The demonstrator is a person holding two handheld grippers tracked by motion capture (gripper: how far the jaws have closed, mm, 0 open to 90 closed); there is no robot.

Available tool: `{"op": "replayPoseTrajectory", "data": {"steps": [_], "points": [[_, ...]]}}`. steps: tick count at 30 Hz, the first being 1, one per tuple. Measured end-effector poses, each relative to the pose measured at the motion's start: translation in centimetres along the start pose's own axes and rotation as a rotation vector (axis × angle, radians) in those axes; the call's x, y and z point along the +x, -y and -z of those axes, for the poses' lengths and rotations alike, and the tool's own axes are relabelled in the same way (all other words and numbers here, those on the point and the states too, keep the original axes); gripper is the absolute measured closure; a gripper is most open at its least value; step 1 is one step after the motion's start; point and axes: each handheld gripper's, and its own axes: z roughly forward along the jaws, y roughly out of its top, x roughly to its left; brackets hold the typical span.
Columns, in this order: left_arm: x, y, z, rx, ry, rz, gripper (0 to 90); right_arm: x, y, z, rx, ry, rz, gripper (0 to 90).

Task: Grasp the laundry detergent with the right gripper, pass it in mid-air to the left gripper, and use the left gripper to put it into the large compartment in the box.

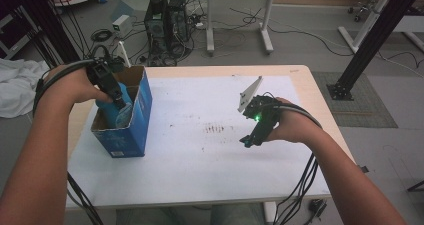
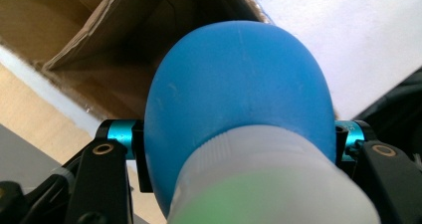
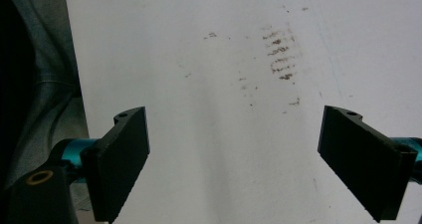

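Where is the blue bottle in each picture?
High view: the blue bottle is at the left, inside the blue box, held by the left gripper.
Left gripper view: it is in the middle, between the jaws.
Right gripper view: not there.
Shared landmark: the box's brown inside.

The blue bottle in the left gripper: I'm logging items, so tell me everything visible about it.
The blue bottle looks like smooth, matte plastic with a rounded body and a ribbed white cap nearest the camera. The left gripper is shut on it, fingers pressing both sides, holding it over the opening of the blue cardboard box.
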Motion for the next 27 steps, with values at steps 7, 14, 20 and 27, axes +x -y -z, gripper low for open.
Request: {"op": "replayPoseTrajectory", "data": {"steps": [7,14,20,27], "points": [[0.4,-0.3,-2.1,0.006,0.002,0.003,39.0,0.1,-0.3,-0.4,0.005,0.001,0.003,12.0],[0.9,-0.3,-3.6,0.029,-0.003,-0.006,39.1,0.1,-0.3,-0.4,0.008,-0.002,0.006,12.0],[1.1,-0.3,-4.6,0.047,-0.016,-0.019,39.1,0.2,-0.5,-0.6,0.011,-0.007,0.009,12.0],[1.1,-0.2,-5.0,0.051,-0.022,-0.038,39.0,0.3,-0.5,-0.9,0.011,-0.009,0.01,12.0]]}}
